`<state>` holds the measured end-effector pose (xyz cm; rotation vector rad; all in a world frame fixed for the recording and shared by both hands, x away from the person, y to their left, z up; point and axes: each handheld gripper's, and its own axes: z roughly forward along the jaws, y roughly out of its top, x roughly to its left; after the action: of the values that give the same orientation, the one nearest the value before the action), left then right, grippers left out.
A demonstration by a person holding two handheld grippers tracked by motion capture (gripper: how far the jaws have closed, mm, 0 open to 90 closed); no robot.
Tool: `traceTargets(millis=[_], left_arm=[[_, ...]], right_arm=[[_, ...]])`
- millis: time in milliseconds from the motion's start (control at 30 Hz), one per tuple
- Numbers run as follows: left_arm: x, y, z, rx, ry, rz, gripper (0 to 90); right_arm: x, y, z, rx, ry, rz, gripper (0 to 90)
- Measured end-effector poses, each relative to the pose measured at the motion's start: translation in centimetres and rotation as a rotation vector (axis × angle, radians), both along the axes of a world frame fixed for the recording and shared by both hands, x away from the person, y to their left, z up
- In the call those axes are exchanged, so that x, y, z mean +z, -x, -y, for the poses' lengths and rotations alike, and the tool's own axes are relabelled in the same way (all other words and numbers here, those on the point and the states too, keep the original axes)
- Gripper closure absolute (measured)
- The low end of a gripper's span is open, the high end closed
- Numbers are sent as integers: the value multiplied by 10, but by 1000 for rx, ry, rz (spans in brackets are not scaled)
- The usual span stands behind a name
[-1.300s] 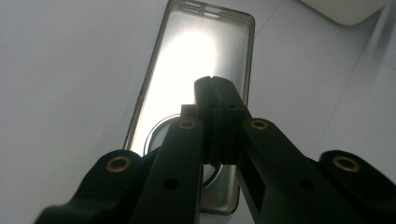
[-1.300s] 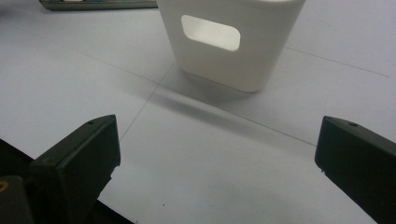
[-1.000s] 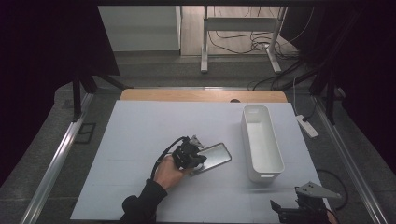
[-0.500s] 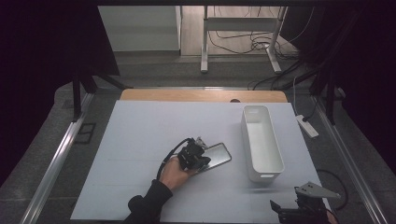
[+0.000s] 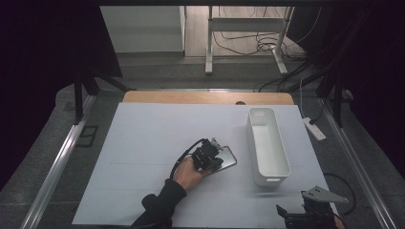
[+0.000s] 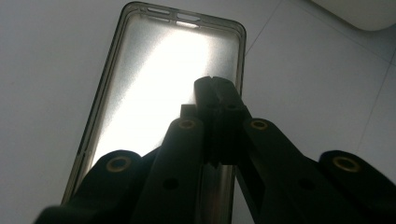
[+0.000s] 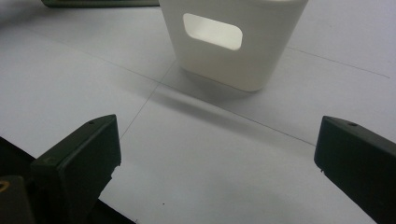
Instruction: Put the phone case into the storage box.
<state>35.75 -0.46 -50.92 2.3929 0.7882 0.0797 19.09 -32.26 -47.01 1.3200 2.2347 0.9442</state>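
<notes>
The left tool is clamped shut on the side rim of the phone case, whose long axis runs ahead of it. The white bin stands just beside the case on the bench, toward the right tool, which waits wide open and empty.

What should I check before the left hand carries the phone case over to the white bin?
1. Left gripper shut on the case: ok, its fingers pinch the right edge.
2. Grip centred: not ok, it sits on one side wall, so the case may swing.
3. Case off the table: cannot tell.
4. Bin holds nothing, upright: ok.
5. Path from case to bin free: ok.
6. Right gripper open, apart from the bin: ok.
</notes>
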Motion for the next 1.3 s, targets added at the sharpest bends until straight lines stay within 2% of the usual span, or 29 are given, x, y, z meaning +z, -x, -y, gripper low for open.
traceTargets(millis=[200,567,667,733,933,1300], left_arm=[[1,-4,11,-15,-24,17,893],[-4,-7,29,-34,-36,7,894],[-4,-4,30,-45,-36,6,893],[-3,-2,31,-71,-51,10,894],[-3,7,31,-94,-64,16,894],[-5,28,18,-104,-50,17,893]], right_arm=[[0,0,0,-1,0,-1,7],[0,0,0,-3,-1,-1,7],[0,0,0,-2,-1,-1,7],[0,0,0,-1,0,-1,7],[0,0,0,-3,0,-1,7],[0,0,0,-3,3,0,7]])
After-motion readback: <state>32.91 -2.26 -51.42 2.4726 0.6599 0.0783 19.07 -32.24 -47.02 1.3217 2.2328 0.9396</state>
